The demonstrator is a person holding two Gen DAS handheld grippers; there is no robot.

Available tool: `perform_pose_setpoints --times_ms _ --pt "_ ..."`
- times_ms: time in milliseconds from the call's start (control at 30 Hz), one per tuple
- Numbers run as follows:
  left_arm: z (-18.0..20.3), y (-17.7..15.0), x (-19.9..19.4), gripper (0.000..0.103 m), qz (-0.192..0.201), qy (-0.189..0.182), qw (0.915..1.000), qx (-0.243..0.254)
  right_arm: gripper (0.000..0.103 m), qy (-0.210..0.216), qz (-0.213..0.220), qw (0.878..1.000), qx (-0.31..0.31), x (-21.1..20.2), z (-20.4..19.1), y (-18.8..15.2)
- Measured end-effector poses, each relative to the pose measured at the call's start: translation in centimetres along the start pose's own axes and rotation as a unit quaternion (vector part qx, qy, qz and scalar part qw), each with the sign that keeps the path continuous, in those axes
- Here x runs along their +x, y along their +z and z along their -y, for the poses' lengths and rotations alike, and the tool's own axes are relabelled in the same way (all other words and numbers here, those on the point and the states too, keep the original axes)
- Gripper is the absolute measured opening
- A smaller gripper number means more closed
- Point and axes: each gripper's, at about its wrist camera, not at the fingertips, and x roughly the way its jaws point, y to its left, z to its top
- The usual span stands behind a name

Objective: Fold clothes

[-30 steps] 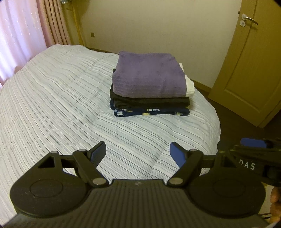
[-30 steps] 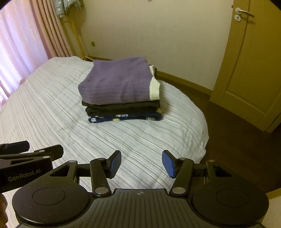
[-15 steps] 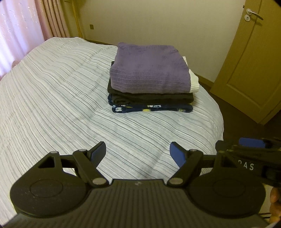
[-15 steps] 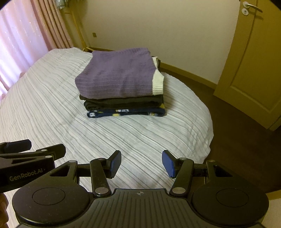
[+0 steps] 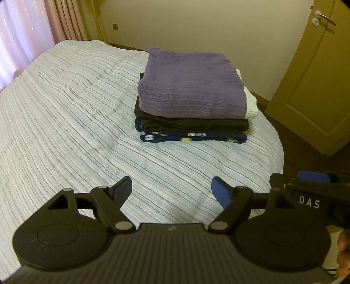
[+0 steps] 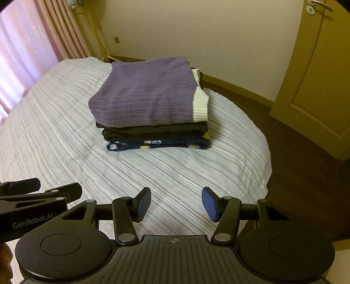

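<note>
Both empty, wide-open grippers, left gripper [image 5: 171, 190] and right gripper [image 6: 176, 203], have neared the soft folded purple knit sweater [image 5: 192, 84], best pinched at its thick front fold.

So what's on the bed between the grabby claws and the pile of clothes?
Nothing but striped bedspread. In both wrist views, the stretch from the open left gripper and right gripper to the pile of clothes is bare.

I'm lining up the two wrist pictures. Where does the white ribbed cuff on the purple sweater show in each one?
Left wrist view: the white ribbed cuff sits right of centre, at the right edge of the purple sweater.
Right wrist view: the cuff sits just right of centre, at the sweater's near right corner.
Shared landmark: the door handle, top right in both.
</note>
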Motion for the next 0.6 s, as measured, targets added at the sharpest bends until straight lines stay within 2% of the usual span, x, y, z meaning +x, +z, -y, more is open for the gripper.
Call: perform_pose_setpoints --times_ms 600 --pt "-0.7 2.2 2.4 0.077 -0.001 -0.007 0.9999 -0.007 0.055 -0.006 0.001 1.0 0.006 2.3 -0.3 2.6"
